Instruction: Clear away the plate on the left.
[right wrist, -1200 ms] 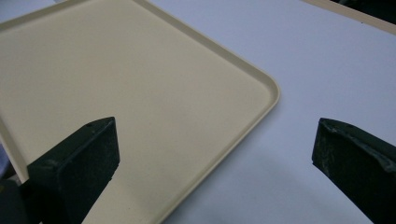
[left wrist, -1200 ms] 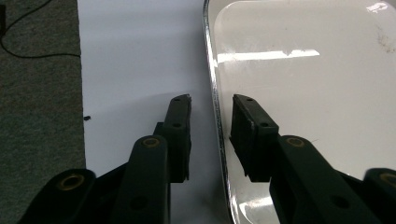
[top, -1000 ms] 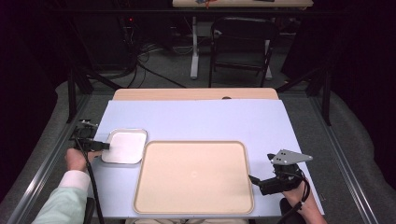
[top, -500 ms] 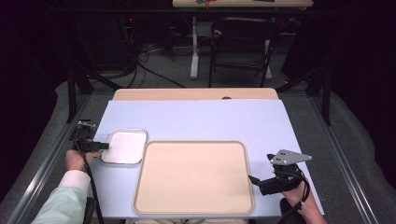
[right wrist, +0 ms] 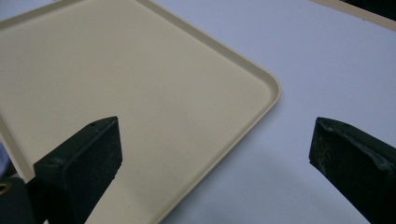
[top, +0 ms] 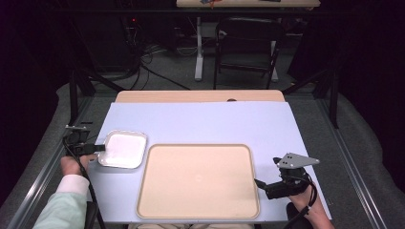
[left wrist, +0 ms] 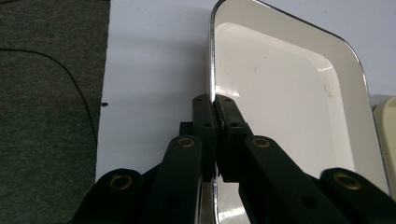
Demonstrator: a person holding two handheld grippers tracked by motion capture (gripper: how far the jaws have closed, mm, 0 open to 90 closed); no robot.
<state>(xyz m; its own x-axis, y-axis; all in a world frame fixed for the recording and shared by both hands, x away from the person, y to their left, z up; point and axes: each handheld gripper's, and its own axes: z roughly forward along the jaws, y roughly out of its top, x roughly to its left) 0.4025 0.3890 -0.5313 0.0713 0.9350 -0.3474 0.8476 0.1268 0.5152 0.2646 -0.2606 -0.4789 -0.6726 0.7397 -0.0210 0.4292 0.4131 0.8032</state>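
Note:
A small white enamel tray (top: 123,149) with a metal rim lies at the left of the pale blue table top. My left gripper (top: 98,148) comes in from its left side. In the left gripper view the left gripper (left wrist: 214,100) is shut on the near rim of the white tray (left wrist: 285,93); its jaws have just been closing, one inside the rim and one outside. A large empty beige tray (top: 198,181) lies at the front middle. My right gripper (top: 258,182) rests at its right edge. In the right gripper view the right gripper (right wrist: 215,128) stands wide open over the corner of the beige tray (right wrist: 140,93).
The blue mat (top: 215,121) covers a wooden table whose far edge (top: 200,95) shows behind it. Beyond the table are a dark chair (top: 248,43) and floor cables. A metal frame runs along both sides of the table.
The left gripper has edged in against the small tray's left rim. The right gripper and both trays have kept their places.

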